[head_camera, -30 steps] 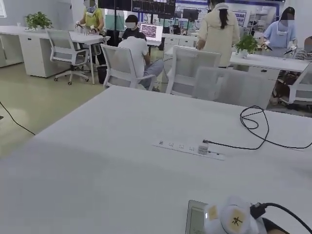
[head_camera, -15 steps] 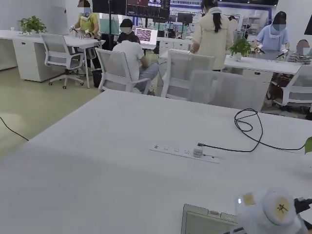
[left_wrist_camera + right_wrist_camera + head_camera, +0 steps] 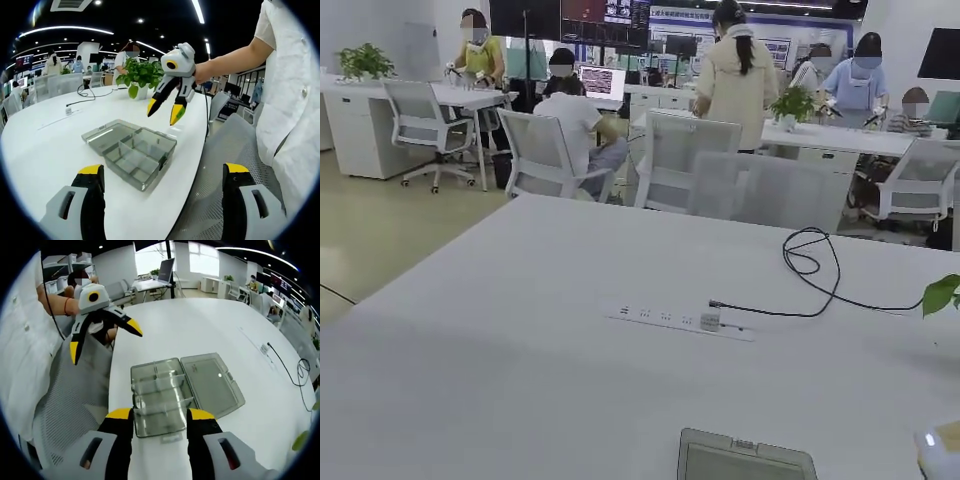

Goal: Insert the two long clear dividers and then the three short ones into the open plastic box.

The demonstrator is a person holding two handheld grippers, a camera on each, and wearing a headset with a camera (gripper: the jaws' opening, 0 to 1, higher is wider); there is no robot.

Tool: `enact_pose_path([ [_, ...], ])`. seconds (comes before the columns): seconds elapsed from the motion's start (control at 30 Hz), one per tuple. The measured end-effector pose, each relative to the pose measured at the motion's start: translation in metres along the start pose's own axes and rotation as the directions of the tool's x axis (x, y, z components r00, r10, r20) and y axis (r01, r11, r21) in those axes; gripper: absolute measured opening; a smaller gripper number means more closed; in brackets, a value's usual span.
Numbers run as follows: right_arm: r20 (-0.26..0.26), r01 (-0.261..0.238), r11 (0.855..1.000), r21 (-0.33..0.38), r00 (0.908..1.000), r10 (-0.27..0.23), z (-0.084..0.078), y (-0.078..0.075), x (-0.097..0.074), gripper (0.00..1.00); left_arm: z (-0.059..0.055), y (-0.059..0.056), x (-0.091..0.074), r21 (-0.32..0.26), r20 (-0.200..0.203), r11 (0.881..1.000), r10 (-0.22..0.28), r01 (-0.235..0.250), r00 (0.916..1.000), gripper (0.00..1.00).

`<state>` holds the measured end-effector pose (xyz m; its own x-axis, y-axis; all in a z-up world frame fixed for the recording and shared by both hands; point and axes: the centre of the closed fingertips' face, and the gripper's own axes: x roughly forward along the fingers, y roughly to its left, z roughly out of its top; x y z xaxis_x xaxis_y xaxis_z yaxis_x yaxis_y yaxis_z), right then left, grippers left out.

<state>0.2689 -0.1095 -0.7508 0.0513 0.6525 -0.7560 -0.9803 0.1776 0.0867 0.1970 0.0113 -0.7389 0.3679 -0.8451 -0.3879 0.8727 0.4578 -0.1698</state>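
Just ahead of my right gripper (image 3: 160, 414), whose jaws stand partly open and empty, the open plastic box (image 3: 162, 395) lies on the white table (image 3: 200, 325), its lid (image 3: 212, 377) flat beyond the right jaw and clear walls splitting its tray into compartments. Well to the left of those jaws, raised off the table, hangs my left gripper (image 3: 106, 345), spread wide with nothing in it; in its own view the box sits forward, nearer its left jaw. Since half a second ago, a gripper (image 3: 942, 452) has slipped from the bottom of the head view into its lower right corner.
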Motion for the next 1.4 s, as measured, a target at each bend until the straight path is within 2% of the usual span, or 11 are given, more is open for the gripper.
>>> enact_pose_path([
  [0.07,-0.009,0.007,1.000,0.003,0.9999,-0.007,-0.006,-0.001,-0.004,0.45,-0.001,0.000,0.000,0.002,-0.004,1.000,0.001,-0.001,1.0000,1.00],
  [0.3,-0.076,0.025,0.999,0.028,0.9969,-0.023,-0.045,-0.006,-0.020,0.46,-0.001,0.002,-0.002,0.000,-0.008,1.000,0.004,-0.004,1.0000,1.00],
  [0.4,-0.133,0.029,0.999,0.022,0.9908,-0.026,-0.069,-0.010,-0.023,0.47,-0.001,0.003,-0.002,-0.001,-0.009,1.000,0.004,-0.004,1.0000,1.00],
  [0.6,-0.211,0.016,1.000,0.002,0.9773,-0.015,-0.101,-0.014,-0.023,0.48,-0.001,0.005,-0.002,0.001,-0.010,1.000,0.004,-0.004,0.9999,1.00],
  [0.7,-0.281,-0.002,0.999,-0.054,0.9595,-0.013,-0.118,-0.016,-0.023,0.48,-0.001,0.005,-0.002,0.002,-0.012,1.000,0.004,-0.004,0.9999,1.00],
  [0.87,-0.332,-0.025,0.996,-0.087,0.9433,-0.006,-0.135,-0.020,-0.016,0.48,-0.001,0.007,-0.003,-0.001,-0.016,1.000,0.007,-0.007,0.9999,1.00],
  [0.97,-0.380,-0.045,0.991,-0.127,0.9251,-0.007,-0.146,-0.023,-0.012,0.48,-0.001,0.007,-0.003,-0.003,-0.017,1.000,0.008,-0.008,0.9998,1.00],
  [1.27,-0.455,-0.079,0.976,-0.202,0.8902,-0.022,-0.165,-0.029,-0.007,0.45,-0.002,0.007,-0.004,-0.006,-0.021,1.000,0.012,-0.012,0.9997,1.00],
  [1.33,-0.464,-0.086,0.975,-0.207,0.8855,-0.020,-0.167,-0.027,-0.006,0.44,-0.002,0.008,-0.004,-0.007,-0.020,1.000,0.014,-0.014,0.9997,1.00],
  [1.37,-0.460,-0.081,0.969,-0.232,0.8874,-0.036,-0.166,-0.029,-0.006,0.43,-0.002,0.008,-0.004,-0.009,-0.019,1.000,0.015,-0.015,0.9997,1.00],
  [1.4,-0.469,-0.076,0.968,-0.237,0.8822,-0.045,-0.167,-0.031,-0.007,0.41,-0.002,0.008,-0.004,-0.008,-0.018,1.000,0.015,-0.015,0.9997,1.00],
])
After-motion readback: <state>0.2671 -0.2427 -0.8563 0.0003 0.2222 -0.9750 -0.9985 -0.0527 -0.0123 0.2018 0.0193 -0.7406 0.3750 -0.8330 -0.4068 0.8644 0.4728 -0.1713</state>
